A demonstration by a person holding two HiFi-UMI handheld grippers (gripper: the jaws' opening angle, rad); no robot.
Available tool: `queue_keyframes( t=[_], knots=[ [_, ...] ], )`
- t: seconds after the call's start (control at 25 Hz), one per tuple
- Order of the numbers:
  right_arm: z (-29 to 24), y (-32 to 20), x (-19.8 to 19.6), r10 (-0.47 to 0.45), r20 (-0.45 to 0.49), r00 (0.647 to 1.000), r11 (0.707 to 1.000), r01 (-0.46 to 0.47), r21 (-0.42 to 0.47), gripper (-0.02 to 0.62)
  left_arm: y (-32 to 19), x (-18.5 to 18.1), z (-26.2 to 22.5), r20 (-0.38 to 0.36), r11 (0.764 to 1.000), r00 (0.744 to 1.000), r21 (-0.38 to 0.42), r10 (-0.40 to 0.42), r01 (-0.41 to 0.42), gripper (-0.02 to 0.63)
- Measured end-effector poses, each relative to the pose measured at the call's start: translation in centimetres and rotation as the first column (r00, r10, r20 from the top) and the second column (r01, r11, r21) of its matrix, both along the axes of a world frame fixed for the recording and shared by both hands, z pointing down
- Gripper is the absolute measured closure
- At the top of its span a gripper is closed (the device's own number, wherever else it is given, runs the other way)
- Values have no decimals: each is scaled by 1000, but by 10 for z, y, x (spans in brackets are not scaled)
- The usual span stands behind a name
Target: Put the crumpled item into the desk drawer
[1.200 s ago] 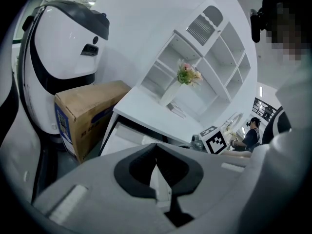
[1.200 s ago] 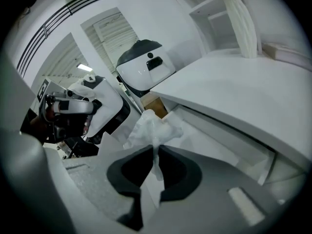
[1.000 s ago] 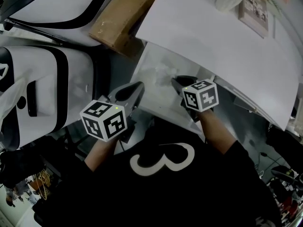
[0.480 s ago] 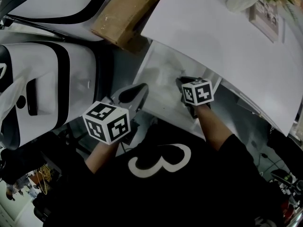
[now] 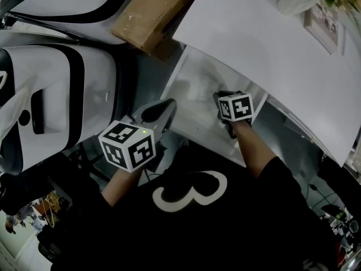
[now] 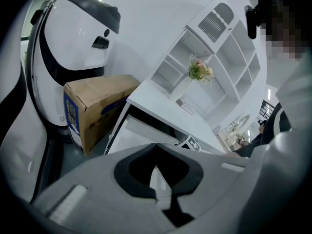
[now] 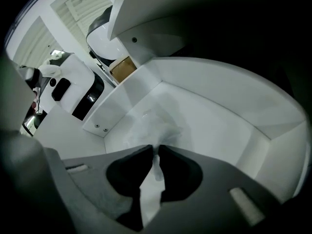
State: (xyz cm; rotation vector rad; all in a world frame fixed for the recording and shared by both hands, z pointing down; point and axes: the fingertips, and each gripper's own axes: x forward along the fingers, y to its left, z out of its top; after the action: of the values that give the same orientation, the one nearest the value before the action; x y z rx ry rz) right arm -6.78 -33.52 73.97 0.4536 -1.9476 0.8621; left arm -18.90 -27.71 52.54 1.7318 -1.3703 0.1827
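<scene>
The right gripper [image 7: 156, 152] has sunk deep into the open drawer [image 7: 229, 116]. Its jaws are pinched on a tail of the crumpled paper [image 7: 155, 126], whose bulk now seems to rest on the drawer floor. Letting go looks like the next step. The left gripper [image 6: 156, 149] waits outside the drawer, jaws together on nothing.

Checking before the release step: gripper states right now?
Left gripper: closed, empty.
Right gripper: closed on the crumpled item.
</scene>
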Motion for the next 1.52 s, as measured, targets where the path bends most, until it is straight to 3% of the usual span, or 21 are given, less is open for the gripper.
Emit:
queue_keyframes(
  t=[0.2,0.48,0.72,1.0,1.16,1.4,1.52],
  knots=[
    [3,0,0,21,6,1000,1000,-21,-14,530,2,1,4,-2,1000,1000,-10,0,0,595],
    [-3,1,3,86,37,996,995,-84,-51,400,7,5,1,0,1000,1000,-6,7,-7,595],
    [-40,1,10,122,129,984,992,-117,-50,400,15,15,-12,-8,1000,1000,14,28,-28,595],
    [-115,-6,28,144,278,950,987,-156,23,413,23,29,-37,-4,994,997,80,73,-72,595],
    [-183,8,34,131,403,906,979,-183,94,485,33,41,-57,-1,988,995,117,104,-103,595],
    [-289,44,41,106,612,784,965,-230,128,554,48,65,-102,13,965,986,199,169,-168,595],
    [-329,61,46,36,639,768,950,-225,217,580,54,75,-128,28,947,980,251,199,-200,595]
  ],
)
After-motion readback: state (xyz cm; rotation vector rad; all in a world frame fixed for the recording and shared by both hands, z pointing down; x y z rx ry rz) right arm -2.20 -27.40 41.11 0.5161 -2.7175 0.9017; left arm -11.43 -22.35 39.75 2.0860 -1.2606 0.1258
